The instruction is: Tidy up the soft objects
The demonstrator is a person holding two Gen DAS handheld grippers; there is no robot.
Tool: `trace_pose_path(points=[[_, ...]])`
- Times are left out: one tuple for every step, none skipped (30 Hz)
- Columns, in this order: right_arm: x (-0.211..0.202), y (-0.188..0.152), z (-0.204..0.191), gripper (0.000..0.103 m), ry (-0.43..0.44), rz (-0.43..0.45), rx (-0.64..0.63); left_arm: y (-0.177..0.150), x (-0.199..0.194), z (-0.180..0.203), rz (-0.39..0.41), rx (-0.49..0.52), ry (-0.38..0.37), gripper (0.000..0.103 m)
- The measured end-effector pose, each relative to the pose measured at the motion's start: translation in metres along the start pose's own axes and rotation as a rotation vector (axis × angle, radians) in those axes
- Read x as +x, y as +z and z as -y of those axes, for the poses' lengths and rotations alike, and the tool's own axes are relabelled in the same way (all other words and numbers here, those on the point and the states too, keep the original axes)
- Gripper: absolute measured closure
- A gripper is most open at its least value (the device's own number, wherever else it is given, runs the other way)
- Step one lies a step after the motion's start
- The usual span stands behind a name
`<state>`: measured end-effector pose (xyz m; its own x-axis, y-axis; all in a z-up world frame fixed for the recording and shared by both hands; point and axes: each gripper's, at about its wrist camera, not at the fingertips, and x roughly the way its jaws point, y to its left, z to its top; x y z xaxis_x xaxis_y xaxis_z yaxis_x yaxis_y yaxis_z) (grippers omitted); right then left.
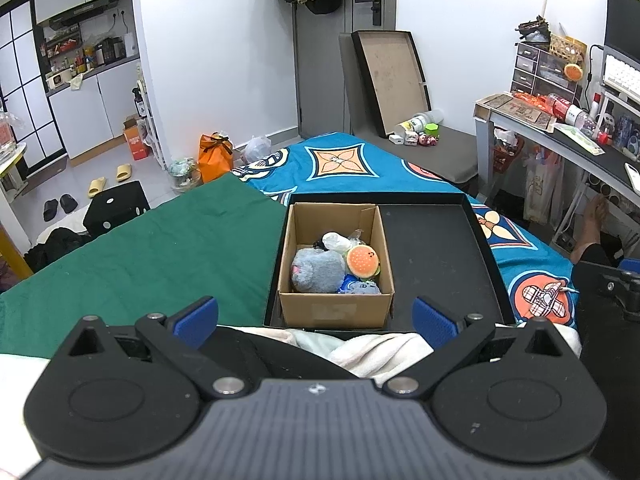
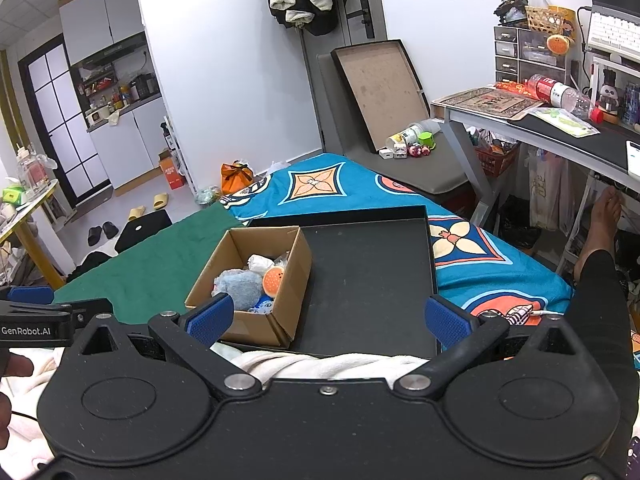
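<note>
A cardboard box (image 1: 335,307) (image 2: 289,280) stands in the left part of a shallow black tray (image 1: 436,264) (image 2: 368,280) on the bed. Inside lie a grey-blue plush (image 1: 318,270) (image 2: 240,283), a burger plush (image 1: 363,262) (image 2: 273,279), a small blue toy (image 1: 360,288) and a white soft item (image 1: 335,240) (image 2: 260,262). My left gripper (image 1: 316,316) is open, held back from the box's near side with nothing between its fingers. My right gripper (image 2: 328,318) is open too, hovering over the tray's near edge, to the right of the box.
The bed has a green cloth (image 1: 160,256) on the left and a blue patterned sheet (image 1: 344,160) (image 2: 320,184). A cream blanket (image 1: 376,350) (image 2: 320,364) bunches below the grippers. A desk (image 2: 540,120) stands right, a person's leg (image 2: 596,248) beside it. A box lid (image 1: 390,80) leans on the far wall.
</note>
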<state>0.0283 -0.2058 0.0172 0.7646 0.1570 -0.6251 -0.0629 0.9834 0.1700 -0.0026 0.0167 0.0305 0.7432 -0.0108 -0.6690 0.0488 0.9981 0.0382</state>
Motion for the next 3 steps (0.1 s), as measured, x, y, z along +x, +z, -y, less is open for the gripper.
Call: trace_pose_path(points=[[0.0005,-0.0003,0.0003,0.000,-0.001,-0.001,0.002,0.0000,0.0001,0.0002,0.001,0.002,0.001,0.001],[0.0009,-0.0006,0.0008,0.000,-0.001,-0.001,0.004,0.0001,0.0000,0.0008,0.003,0.005,0.002,0.001],[0.0012,-0.0010,0.0012,0.000,-0.001,0.001,0.005,0.0002,-0.0001,0.0007,0.005,0.006,0.002,0.001]])
